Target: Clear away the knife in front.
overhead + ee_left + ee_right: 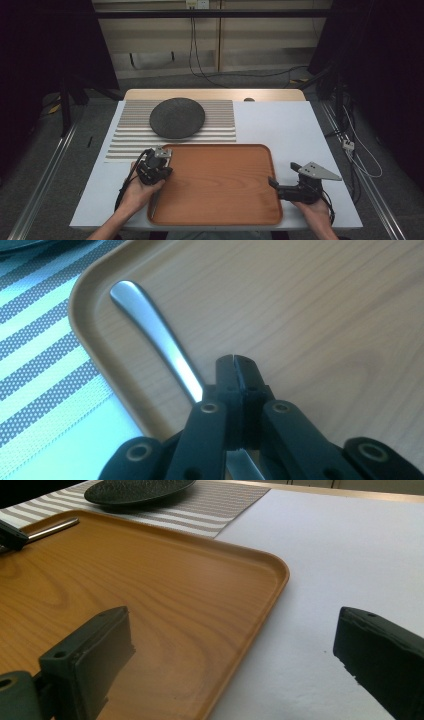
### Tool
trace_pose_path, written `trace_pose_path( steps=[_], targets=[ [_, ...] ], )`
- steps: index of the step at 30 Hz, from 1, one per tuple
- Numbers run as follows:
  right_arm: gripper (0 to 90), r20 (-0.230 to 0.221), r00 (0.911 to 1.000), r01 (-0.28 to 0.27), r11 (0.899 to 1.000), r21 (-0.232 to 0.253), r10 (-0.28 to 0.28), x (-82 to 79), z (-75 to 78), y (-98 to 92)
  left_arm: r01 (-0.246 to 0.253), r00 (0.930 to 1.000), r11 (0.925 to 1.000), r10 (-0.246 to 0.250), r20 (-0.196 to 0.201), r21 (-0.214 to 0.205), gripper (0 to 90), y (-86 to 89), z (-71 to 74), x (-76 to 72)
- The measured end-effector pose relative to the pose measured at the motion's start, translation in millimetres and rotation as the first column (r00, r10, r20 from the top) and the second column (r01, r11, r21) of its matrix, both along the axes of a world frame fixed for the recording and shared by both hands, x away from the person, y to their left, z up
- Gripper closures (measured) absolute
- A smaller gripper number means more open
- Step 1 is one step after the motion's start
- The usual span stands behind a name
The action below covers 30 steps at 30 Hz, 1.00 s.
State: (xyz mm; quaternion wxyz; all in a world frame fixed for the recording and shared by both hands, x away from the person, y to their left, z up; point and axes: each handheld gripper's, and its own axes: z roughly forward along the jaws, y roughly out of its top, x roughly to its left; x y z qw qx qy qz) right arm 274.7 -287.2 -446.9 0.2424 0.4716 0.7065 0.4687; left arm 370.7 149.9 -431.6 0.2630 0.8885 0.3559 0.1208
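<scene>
1 tray (215,185), 1 plate (177,117), 1 utensil handle (155,330).

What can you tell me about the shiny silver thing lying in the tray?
It is a piece of cutlery of smooth, dull-shining metal. Its long handle widens to a rounded end that points at a corner of the brown wooden tray. It lies flat on the tray floor beside the rim. The left tool is closed over its middle, so its other end is hidden, and I cannot tell whether it is a spoon, fork or knife.
</scene>
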Motion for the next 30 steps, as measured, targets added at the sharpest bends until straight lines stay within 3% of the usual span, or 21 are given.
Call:
trace_pose_path(
  steps=[21, 27, 30],
  targets=[
    [2.2, 0.000, 1.0000, -0.003, 1.000, 0.000, 0.003, 0.0, -0.1, 0.6, -0.004, 1.0000, 0.9999, 0.004, -0.004, -0.013, 90.0, 6.4, -0.4, -0.2],
    [2.3, 0.002, 1.0000, -0.002, 1.000, 0.000, 0.002, -0.1, 0.1, 0.1, 0.021, 0.9996, 0.9996, -0.021, 0.018, -0.019, 83.2, 3.4, -0.1, -2.7],
    [2.2, 0.002, 1.0000, -0.004, 1.000, 0.000, 0.004, -0.4, 0.3, 0.3, 0.023, 0.9992, 0.9988, -0.021, 0.034, -0.044, 74.2, 2.5, 1.3, -3.3]
  ],
)
